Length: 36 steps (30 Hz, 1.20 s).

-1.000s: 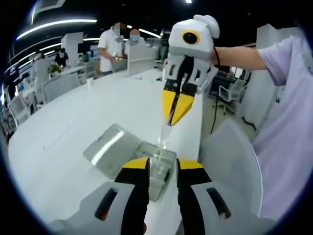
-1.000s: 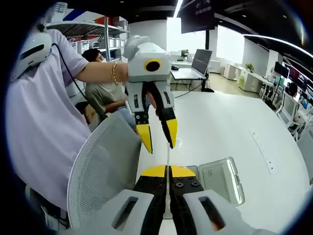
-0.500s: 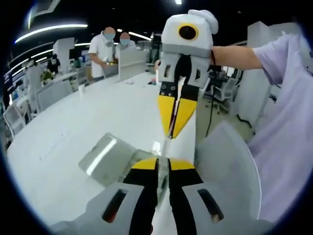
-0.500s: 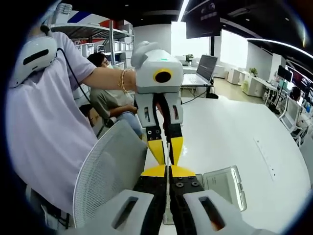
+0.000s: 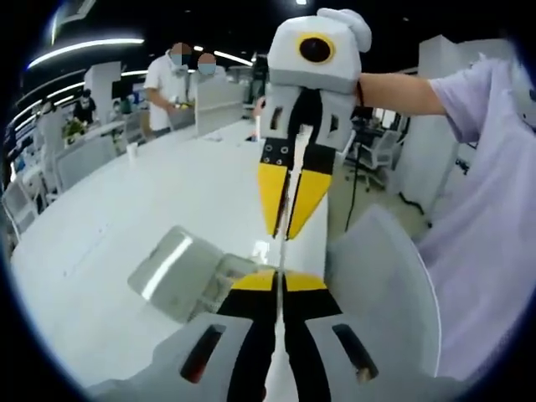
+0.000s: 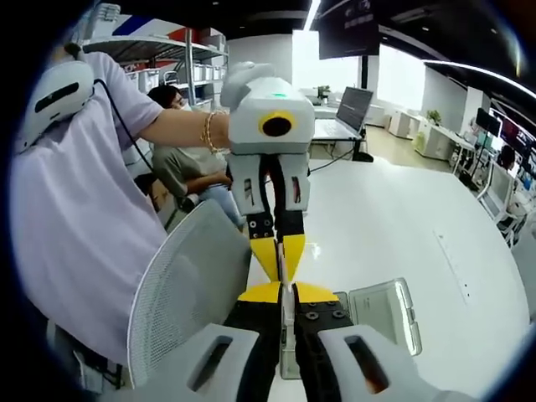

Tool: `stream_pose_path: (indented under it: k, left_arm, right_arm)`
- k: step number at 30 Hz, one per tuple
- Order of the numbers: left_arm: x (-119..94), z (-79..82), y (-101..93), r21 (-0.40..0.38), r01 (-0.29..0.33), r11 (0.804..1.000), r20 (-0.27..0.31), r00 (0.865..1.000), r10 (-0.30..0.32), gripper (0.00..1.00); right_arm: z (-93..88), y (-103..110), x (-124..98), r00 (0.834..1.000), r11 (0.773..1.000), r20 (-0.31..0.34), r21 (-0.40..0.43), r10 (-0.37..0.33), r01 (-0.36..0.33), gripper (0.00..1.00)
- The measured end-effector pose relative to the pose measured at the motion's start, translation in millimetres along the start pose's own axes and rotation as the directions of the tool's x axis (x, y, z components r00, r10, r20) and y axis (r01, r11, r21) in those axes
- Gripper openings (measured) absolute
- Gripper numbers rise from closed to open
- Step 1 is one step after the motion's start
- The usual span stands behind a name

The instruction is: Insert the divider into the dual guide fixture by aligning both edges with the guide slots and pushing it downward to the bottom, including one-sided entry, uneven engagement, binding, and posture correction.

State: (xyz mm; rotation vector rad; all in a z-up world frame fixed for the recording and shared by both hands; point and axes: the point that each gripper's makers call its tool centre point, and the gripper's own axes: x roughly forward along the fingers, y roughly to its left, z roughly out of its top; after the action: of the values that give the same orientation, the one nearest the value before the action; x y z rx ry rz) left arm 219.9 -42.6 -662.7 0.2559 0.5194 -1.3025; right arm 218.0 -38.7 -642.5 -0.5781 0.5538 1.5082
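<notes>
Pinching the divider (image 5: 285, 219) from opposite ends, the left hand-held gripper (image 5: 277, 280) and the right hand-held gripper (image 6: 286, 292) each press their jaws together on the thin sheet, probably so that both edges stay level and neither side enters its slot ahead of the other. The divider is a clear, nearly edge-on plate spanning the gap between the two sets of jaws, above the transparent dual guide fixture (image 6: 368, 311) on the white surface (image 6: 394, 226) just beyond them; its open lid (image 5: 172, 270) lies flat to one side.
</notes>
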Motion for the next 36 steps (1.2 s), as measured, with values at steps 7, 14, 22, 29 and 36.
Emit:
stream_pose_path:
  k: [7,14,22,29,36]
  left_arm:
    - [0,0.0,-0.4,0.007,0.001,1.000,-0.005,1.000,-0.001,0.00]
    - [0,0.9,-1.3,0.026,0.007,1.000,-0.020,1.000,-0.007,0.00]
    - [-1,3.2,-0.4,0.032,0.008,0.999,-0.019,1.000,-0.008,0.00]
    - [0,-0.3,-0.1,0.043,0.015,0.999,-0.039,0.999,-0.014,0.00]
    - [2,-1.7,-0.8,0.055,0.021,0.998,-0.051,0.999,-0.019,0.00]
  right_arm:
    - [-1.3,1,1,0.998,0.998,-0.069,-0.056,0.004,-0.007,0.01]
    - [-0.8,1,2,0.987,0.992,-0.159,-0.121,0.021,-0.041,0.01]
    - [5.0,0,2,0.980,0.985,-0.196,-0.160,0.032,-0.064,0.01]
    - [8.6,3,5,0.976,0.980,-0.214,-0.179,0.047,-0.087,0.00]
    - [8.1,6,5,0.969,0.978,-0.238,-0.179,0.061,-0.106,0.00]
